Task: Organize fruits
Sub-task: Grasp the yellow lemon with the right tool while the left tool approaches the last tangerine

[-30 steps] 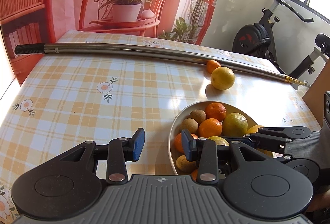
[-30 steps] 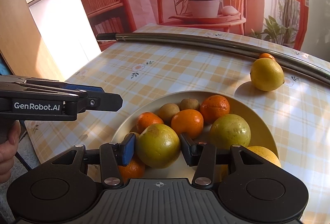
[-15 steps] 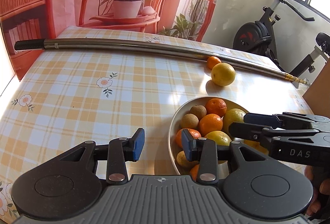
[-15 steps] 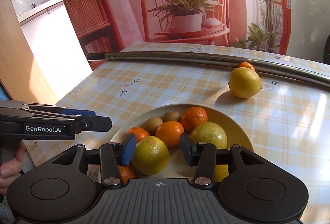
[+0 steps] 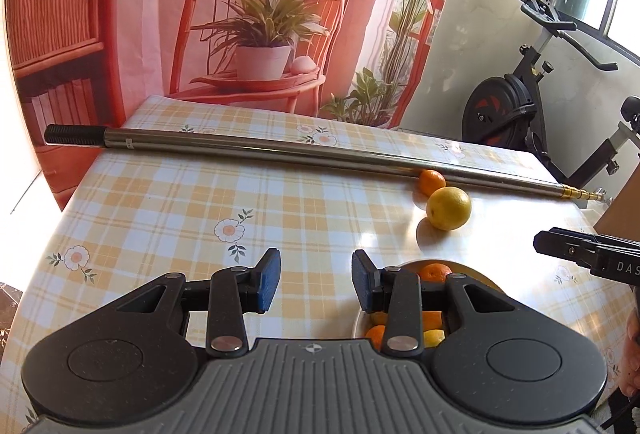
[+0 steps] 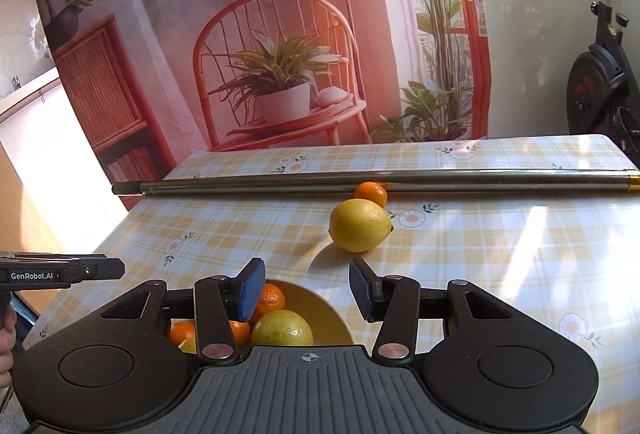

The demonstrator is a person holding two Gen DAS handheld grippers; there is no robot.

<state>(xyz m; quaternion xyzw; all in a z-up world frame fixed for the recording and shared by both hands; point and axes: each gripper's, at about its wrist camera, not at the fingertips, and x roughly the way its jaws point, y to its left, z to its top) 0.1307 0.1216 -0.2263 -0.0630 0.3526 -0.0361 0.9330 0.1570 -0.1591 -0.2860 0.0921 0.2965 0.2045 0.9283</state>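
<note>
Releasing done: right gripper point(image 6: 306, 290) now wide and empty, its fruit point(image 6: 283, 328) left in bowl point(image 6: 332, 318), lower centre. Left gripper point(image 5: 316, 280) wide, empty. Lemon point(image 6: 360, 225) and mandarin point(image 6: 371, 193) mid-frame remain loose.

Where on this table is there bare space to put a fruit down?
Bare checked cloth lies left of the bowl, between the metal pole and the near edge. It is crowded by the lemon and small orange against the pole.
</note>
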